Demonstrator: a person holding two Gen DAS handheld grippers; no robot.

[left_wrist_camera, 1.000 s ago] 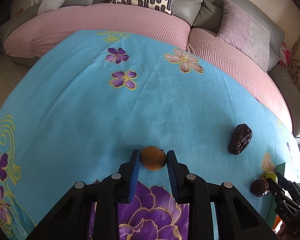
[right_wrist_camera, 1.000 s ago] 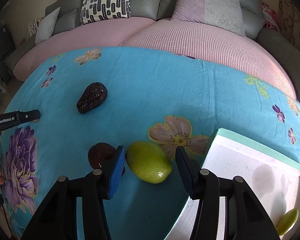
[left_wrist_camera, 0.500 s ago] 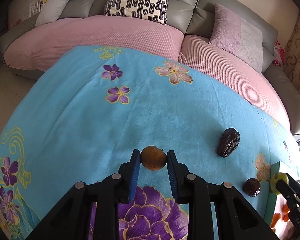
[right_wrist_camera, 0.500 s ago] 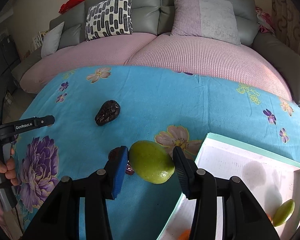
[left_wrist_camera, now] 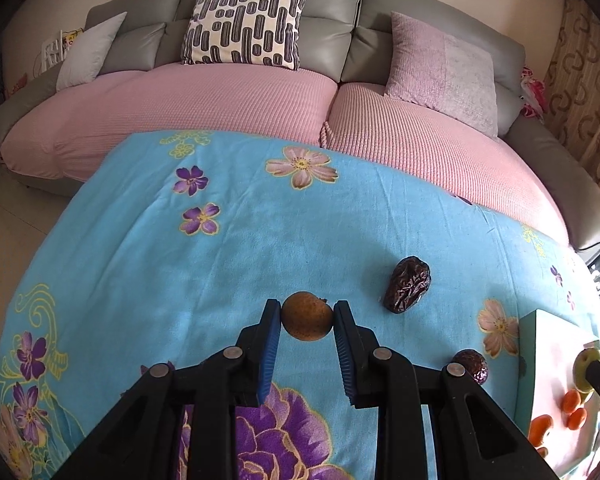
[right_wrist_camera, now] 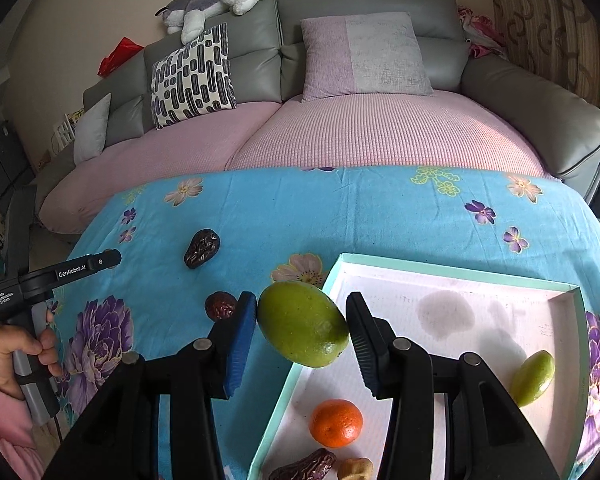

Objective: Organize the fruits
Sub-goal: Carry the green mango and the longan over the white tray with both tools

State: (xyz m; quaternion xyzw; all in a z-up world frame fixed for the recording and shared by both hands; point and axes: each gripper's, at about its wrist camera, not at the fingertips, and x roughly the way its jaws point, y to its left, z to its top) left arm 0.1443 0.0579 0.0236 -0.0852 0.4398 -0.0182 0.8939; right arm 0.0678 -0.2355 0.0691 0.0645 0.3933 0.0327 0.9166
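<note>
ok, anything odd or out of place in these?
One oddity: a dark grey smudge stains the white floor of the tray. Otherwise normal: two dates lie loose on the blue cloth, unsorted.

The tray lies on the blanket, before the sofa. Left of the tray lie two dates; in it, a tangerine.

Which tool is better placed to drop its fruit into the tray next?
Right. The right tool holds the green fruit at the tray edge, nearly above its floor. The left tool grips a brown fruit mid-cloth, with the tray far to its right.
</note>
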